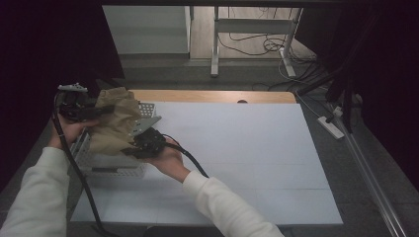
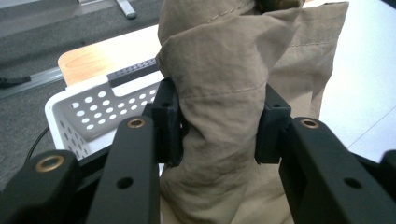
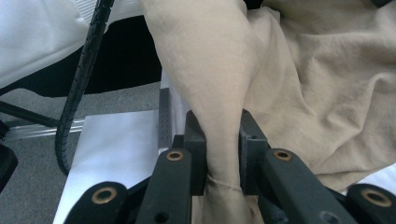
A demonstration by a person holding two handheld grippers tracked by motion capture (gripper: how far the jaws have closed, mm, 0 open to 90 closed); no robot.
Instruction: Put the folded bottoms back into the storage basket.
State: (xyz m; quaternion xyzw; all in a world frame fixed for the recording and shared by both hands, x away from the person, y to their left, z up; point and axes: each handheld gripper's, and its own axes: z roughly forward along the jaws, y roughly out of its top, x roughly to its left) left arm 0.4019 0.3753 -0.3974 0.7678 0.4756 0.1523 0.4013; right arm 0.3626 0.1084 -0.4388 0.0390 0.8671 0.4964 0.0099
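Person at the desk point(image 1: 237, 148), a hand-held gripper in each hand, both working one tan cloth point(image 1: 116, 123) at the left of the high view.

Left hand-held gripper point(image 1: 99, 111): jaws closed on a thick gather of the cloth point(image 2: 219, 107); in the left gripper view the pads press the fabric from both sides, bunched tight between them.

Right hand-held gripper point(image 1: 138, 138): jaws closed too, on a narrower twisted fold with a hem; in the right gripper view the fold point(image 3: 219, 140) runs straight down between the pads and the rest of the cloth spreads to the upper right of the frame.

Cloth position: held up off the surface between the two grippers, crumpled, not spread. It hangs directly over the white perforated basket point(image 1: 106, 165) at the left edge of the desk; the basket rim point(image 2: 74, 100) sits just behind and below the fabric in the left gripper view. Whether the lowest part touches the basket I cannot tell.

Judgement on progress: the grip on both ends is done. The cloth is neither laid flat on the desk nor resting in the basket, so the main move, either way, is not yet done. Most of the desk is bare.
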